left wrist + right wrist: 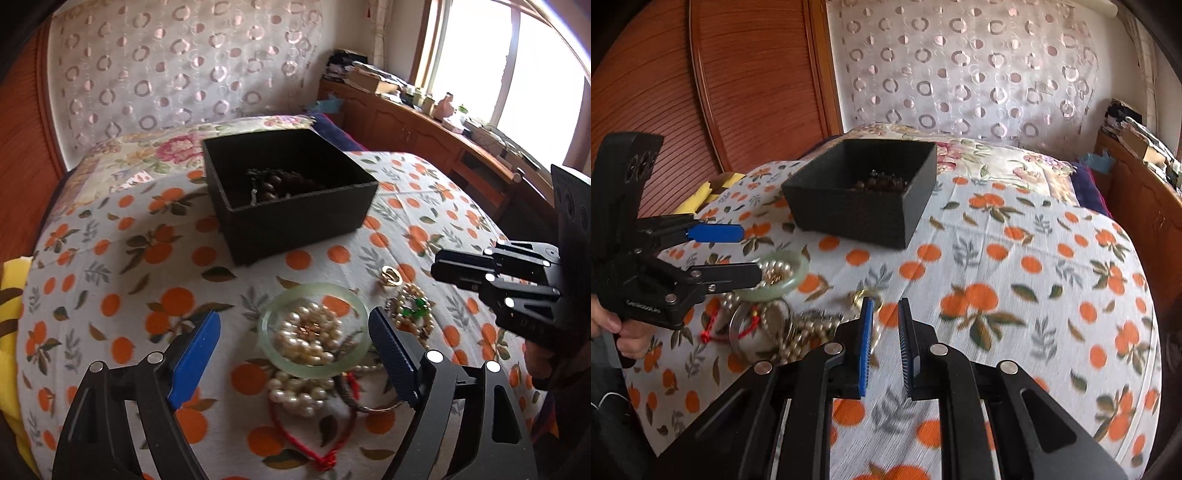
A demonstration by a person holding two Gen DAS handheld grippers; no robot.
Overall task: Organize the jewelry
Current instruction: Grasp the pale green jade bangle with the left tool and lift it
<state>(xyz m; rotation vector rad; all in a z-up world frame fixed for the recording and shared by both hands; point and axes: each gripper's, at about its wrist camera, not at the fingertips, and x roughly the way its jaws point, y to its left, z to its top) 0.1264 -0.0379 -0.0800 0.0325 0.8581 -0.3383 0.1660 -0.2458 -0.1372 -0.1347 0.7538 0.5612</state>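
A pale green jade bangle (314, 328) lies on the orange-print bedspread over a heap of pearl strands (310, 336). My left gripper (295, 328) is open, its blue fingers either side of the bangle; it also shows in the right wrist view (748, 253). A red cord bracelet (325, 454), a metal bangle (369, 404), a green-stone bead piece (415, 308) and a gold ring (390, 276) lie around it. A black box (288, 192) behind holds dark wooden beads (284, 184). My right gripper (885, 306) is open a narrow gap and empty, beside the gold ring (862, 297).
The bedspread (1015, 280) covers the bed, dropping off at the right edge. A wooden cabinet (424, 122) with clutter stands by the window. A wooden headboard (738, 81) and a patterned curtain (960, 74) are behind. A yellow cloth (11, 332) lies at the left.
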